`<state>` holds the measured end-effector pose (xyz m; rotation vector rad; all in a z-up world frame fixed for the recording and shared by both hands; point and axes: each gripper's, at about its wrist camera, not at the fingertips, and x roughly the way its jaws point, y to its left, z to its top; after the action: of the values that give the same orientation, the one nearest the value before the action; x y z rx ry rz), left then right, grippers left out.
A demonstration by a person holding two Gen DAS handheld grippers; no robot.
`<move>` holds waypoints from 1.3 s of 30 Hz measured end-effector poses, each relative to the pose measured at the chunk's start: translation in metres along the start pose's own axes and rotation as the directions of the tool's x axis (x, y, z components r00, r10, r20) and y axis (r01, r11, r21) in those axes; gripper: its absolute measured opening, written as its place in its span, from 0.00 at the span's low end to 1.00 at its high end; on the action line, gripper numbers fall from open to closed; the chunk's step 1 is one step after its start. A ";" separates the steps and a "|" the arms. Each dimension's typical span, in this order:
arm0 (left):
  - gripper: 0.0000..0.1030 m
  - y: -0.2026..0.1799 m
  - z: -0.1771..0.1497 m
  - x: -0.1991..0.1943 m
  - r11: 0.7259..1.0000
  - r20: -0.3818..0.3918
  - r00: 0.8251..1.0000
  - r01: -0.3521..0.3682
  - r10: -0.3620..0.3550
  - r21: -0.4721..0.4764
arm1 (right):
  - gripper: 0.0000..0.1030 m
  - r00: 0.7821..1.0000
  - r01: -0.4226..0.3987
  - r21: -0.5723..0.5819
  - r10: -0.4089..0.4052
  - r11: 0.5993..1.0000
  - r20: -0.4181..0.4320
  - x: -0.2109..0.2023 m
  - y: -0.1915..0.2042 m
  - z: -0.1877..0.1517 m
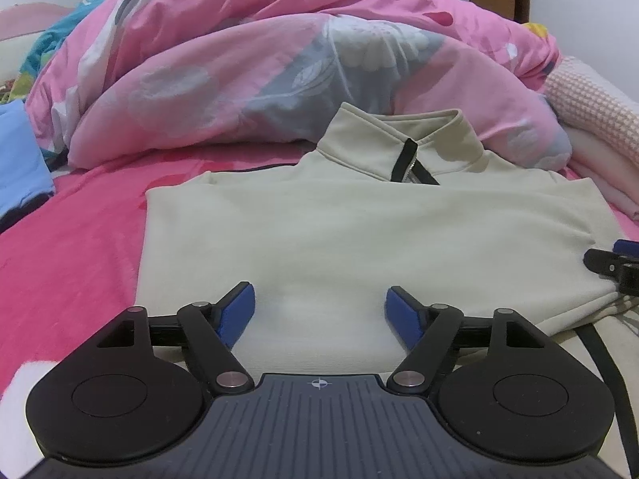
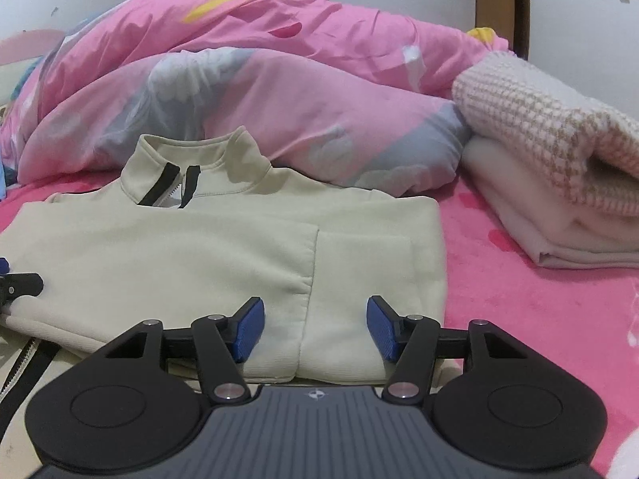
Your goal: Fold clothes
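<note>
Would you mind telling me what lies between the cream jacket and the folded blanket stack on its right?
Only bare pink bedsheet separates the cream jacket from the folded blanket stack; nothing rests in that strip. The right wrist view shows it clearly.

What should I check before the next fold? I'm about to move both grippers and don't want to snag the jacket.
1. Left gripper open, nothing pinched: ok.
2. Right gripper open, nothing pinched: ok.
3. Cream jacket lying flat on the pink bedsheet: ok.
4. Zipper tape tucked in: not ok, it trails out at the near edge.
5. Layers underneath even: cannot tell.
</note>
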<state>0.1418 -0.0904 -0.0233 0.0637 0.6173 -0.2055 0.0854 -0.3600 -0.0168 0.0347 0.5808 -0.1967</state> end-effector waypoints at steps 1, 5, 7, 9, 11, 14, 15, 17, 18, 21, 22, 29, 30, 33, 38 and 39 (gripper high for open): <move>0.76 0.000 0.000 0.000 1.000 0.001 1.000 -0.004 0.004 0.000 | 0.58 1.000 -0.002 0.002 0.002 1.000 0.000 0.000 -0.001 0.000; 0.89 -0.001 -0.002 0.001 1.000 0.005 1.000 -0.026 0.026 -0.002 | 0.58 1.000 0.000 -0.003 0.000 1.000 0.008 -0.001 0.000 -0.002; 0.96 -0.002 -0.002 0.002 0.999 0.003 0.999 -0.033 0.033 -0.003 | 0.58 1.000 0.001 -0.005 -0.001 1.000 0.010 -0.002 0.001 -0.002; 0.98 -0.001 -0.002 0.003 1.000 -0.002 1.000 -0.030 0.030 -0.006 | 0.58 1.000 0.002 -0.008 -0.002 1.000 0.011 -0.002 0.001 -0.003; 0.98 -0.002 -0.002 0.003 1.000 -0.001 1.000 -0.031 0.031 -0.004 | 0.58 1.000 0.002 -0.007 -0.002 1.000 0.012 -0.002 0.000 -0.003; 0.99 -0.002 -0.002 0.003 1.000 -0.001 1.000 -0.031 0.031 -0.003 | 0.58 1.000 0.003 -0.008 -0.003 1.000 0.012 -0.002 0.000 -0.003; 0.99 -0.002 -0.002 0.003 1.000 -0.001 1.000 -0.031 0.031 -0.002 | 0.58 1.000 0.003 -0.008 -0.003 1.000 0.012 -0.002 0.000 -0.004; 0.99 -0.002 -0.003 0.003 1.000 0.000 1.000 -0.031 0.031 -0.002 | 0.58 1.000 0.002 -0.008 -0.002 1.000 0.013 -0.002 0.000 -0.004; 0.99 -0.002 -0.003 0.003 1.000 0.000 1.000 -0.031 0.031 -0.001 | 0.58 1.000 0.002 -0.008 -0.002 1.000 0.013 -0.002 0.000 -0.004; 0.99 -0.002 -0.003 0.003 1.000 0.002 1.000 -0.031 0.031 0.000 | 0.59 1.000 0.002 -0.009 -0.002 1.000 0.013 -0.002 0.000 -0.004; 0.99 -0.002 -0.003 0.003 1.000 0.002 1.000 -0.031 0.031 0.000 | 0.59 1.000 0.002 -0.009 -0.002 1.000 0.013 -0.002 0.000 -0.004; 1.00 -0.003 -0.003 0.004 0.999 0.004 0.999 -0.032 0.032 0.001 | 0.59 1.000 0.003 -0.008 -0.003 1.000 0.014 -0.002 0.000 -0.004; 1.00 -0.003 -0.004 0.004 0.999 0.004 0.999 -0.033 0.033 0.001 | 0.59 1.000 0.003 -0.008 -0.003 1.000 0.014 -0.002 0.000 -0.004; 1.00 -0.003 -0.003 0.003 0.999 0.004 0.999 -0.033 0.033 0.001 | 0.59 1.000 0.003 -0.008 -0.003 1.000 0.014 -0.002 0.000 -0.005; 1.00 -0.003 -0.003 0.003 0.999 0.005 0.999 -0.033 0.033 0.001 | 0.59 1.000 0.003 -0.008 -0.003 1.000 0.015 -0.002 0.000 -0.005; 1.00 -0.003 -0.003 0.003 0.999 0.005 0.999 -0.033 0.033 0.001 | 0.59 1.000 0.003 -0.008 -0.003 1.000 0.015 -0.002 0.000 -0.005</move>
<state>0.1419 -0.0936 -0.0277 0.0743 0.6110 -0.1738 0.0813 -0.3595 -0.0200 0.0249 0.5668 -0.1973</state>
